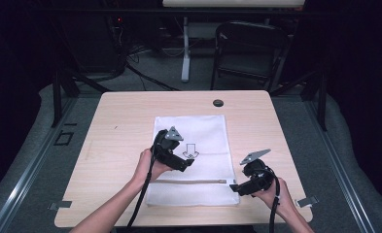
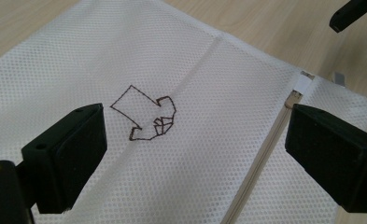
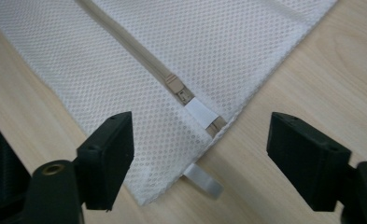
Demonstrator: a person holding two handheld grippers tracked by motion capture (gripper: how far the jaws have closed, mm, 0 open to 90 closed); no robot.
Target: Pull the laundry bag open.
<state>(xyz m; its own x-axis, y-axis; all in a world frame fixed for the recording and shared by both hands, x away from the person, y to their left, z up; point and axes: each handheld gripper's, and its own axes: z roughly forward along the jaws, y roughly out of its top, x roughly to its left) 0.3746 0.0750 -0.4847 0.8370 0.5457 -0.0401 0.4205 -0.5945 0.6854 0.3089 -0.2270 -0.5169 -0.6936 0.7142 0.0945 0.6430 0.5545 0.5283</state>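
Mesh bag (image 1: 203, 141) lies flat beneath both open claws, left (image 1: 191, 162) and right (image 1: 233, 187).

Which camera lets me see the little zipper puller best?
The right gripper view: the zipper puller lies close and sharp, on the white mesh bag. The left gripper view shows it small; the high view shows it as a tiny dot.

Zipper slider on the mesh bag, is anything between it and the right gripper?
Nothing visible. The right gripper stands open just off the mesh bag corner, with the zipper slider uncovered ahead of its jaws.
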